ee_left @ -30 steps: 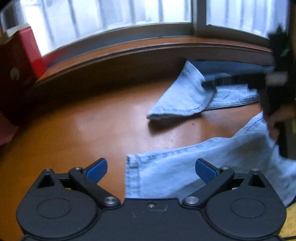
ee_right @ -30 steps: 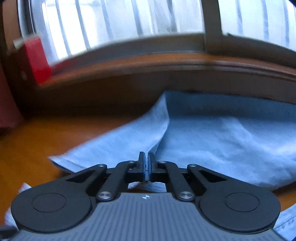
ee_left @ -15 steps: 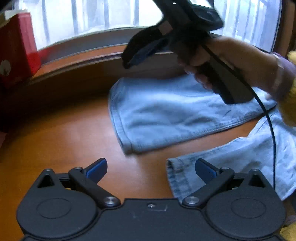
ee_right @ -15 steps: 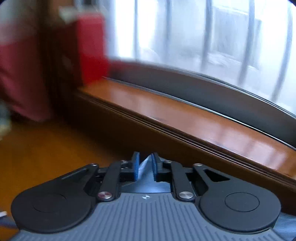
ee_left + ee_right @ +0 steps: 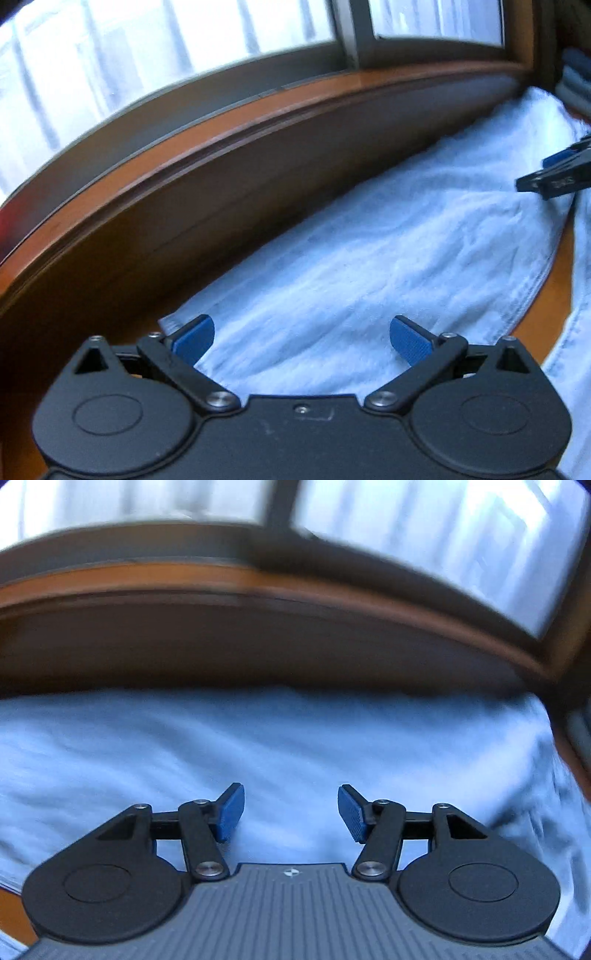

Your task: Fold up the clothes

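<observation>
Pale blue denim jeans (image 5: 369,266) lie spread on the orange-brown wooden table (image 5: 550,291), their far edge against the dark wooden window ledge (image 5: 221,155); behind the ledge stands the grey-framed window (image 5: 280,502); folded leg uppermost.

No readable text

The right gripper (image 5: 554,181), seen at the far right, carries a small pale marking, too blurred to make out.

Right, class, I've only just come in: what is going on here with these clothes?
A person is folding light blue jeans on a wooden surface below a window. Both tongs hang over the denim. The left tongs stand open, gripping nothing. The right tongs are opening, with cloth beneath them but nothing pinched.
</observation>
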Demonstrator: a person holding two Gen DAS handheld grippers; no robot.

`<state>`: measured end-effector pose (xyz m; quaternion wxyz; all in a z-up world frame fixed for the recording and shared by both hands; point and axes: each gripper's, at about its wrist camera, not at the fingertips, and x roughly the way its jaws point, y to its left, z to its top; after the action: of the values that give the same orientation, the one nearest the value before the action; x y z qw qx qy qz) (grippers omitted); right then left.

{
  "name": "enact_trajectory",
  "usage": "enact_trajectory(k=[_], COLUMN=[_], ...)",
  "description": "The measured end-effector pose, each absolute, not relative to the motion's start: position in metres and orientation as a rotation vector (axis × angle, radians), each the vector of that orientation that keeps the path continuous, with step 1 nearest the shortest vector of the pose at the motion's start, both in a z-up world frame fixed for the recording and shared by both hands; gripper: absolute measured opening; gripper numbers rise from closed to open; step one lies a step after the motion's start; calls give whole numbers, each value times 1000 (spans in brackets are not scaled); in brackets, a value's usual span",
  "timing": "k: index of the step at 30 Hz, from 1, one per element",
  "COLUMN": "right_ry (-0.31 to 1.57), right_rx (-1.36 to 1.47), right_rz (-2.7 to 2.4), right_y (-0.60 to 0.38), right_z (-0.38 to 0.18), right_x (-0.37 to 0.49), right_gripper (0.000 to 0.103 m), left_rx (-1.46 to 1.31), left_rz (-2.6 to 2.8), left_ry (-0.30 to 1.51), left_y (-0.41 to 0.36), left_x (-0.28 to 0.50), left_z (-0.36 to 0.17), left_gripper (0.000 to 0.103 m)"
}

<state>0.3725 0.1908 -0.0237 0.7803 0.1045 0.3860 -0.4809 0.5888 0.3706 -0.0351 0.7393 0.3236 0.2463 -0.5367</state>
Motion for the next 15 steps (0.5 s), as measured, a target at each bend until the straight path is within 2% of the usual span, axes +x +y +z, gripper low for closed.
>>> enact_trajectory(k=[3,4,6,10,12,15], right_ry=[830,810,770,761,771,777], right_rx=[256,269,354,355,335,301], right_rz=[-1033,-1025,-969,-841,-767,-692], right_y=[198,203,212,241,257,275], right_z=[-32,-32,-32,-31,-30,-25], right_x=[364,362,362,376,385,388], right_gripper=[56,47,39,39,43,42], left_rx=[724,722,718,708,694,709], left_rz=[-1171,-1164,-1148,-1098,-1062,-1011], left_ry=[534,548,571,588,599,592], left_y=[370,372,378,396,406,416], left_x=[589,593,599,612,618,615], left_z=[-40,-41,-40,-39,-38,-35], left_gripper=[103,103,103,103,103,103])
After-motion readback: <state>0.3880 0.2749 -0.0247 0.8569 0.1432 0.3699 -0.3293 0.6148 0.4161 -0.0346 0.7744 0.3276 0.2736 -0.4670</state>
